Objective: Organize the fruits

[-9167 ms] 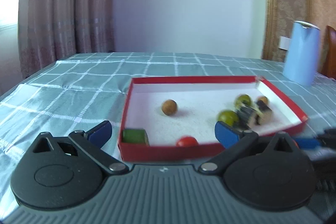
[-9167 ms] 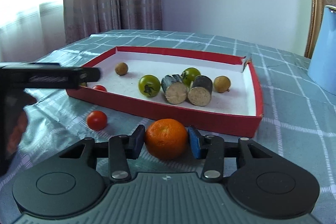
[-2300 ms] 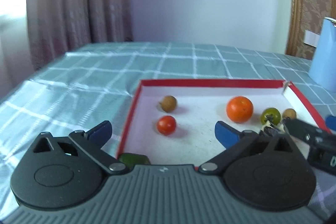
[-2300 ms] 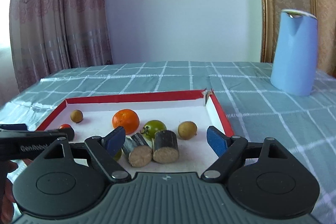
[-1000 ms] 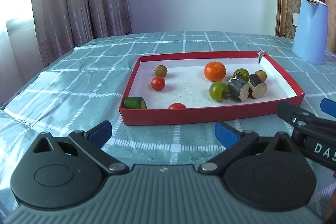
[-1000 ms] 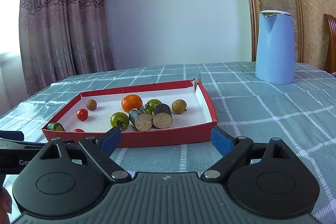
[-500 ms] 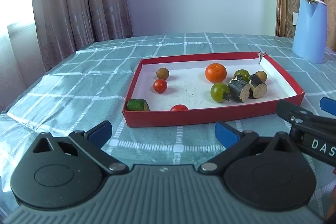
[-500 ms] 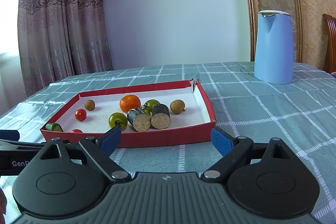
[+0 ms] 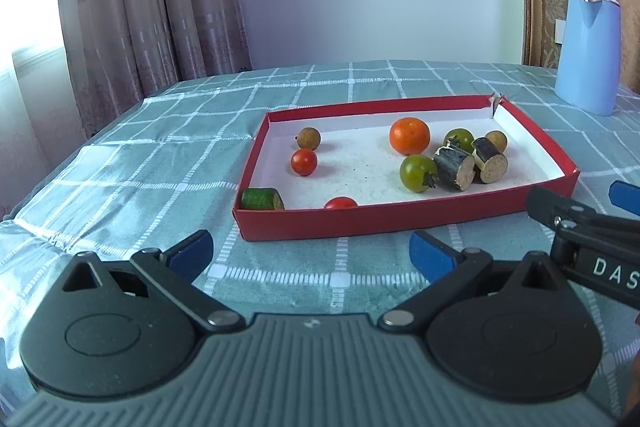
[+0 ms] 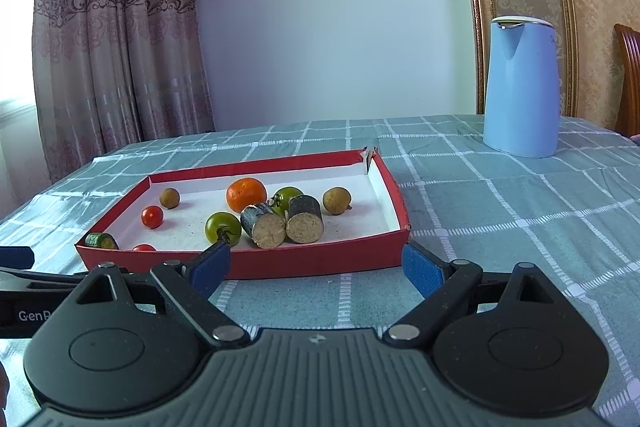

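Note:
A red tray with a white floor holds an orange mandarin, two red cherry tomatoes, two green tomatoes, two brown longans, two dark sugarcane pieces and a green cucumber piece. My left gripper is open and empty, in front of the tray. My right gripper is open and empty, at the tray's near edge; it also shows at the right of the left wrist view.
A light blue kettle stands at the back right of the table. The table carries a teal checked cloth. Curtains hang behind on the left. A wooden chair is at the far right.
Both grippers have drawn back from the tray and stay open. The mandarin and a red tomato that lay outside the tray now lie inside it.

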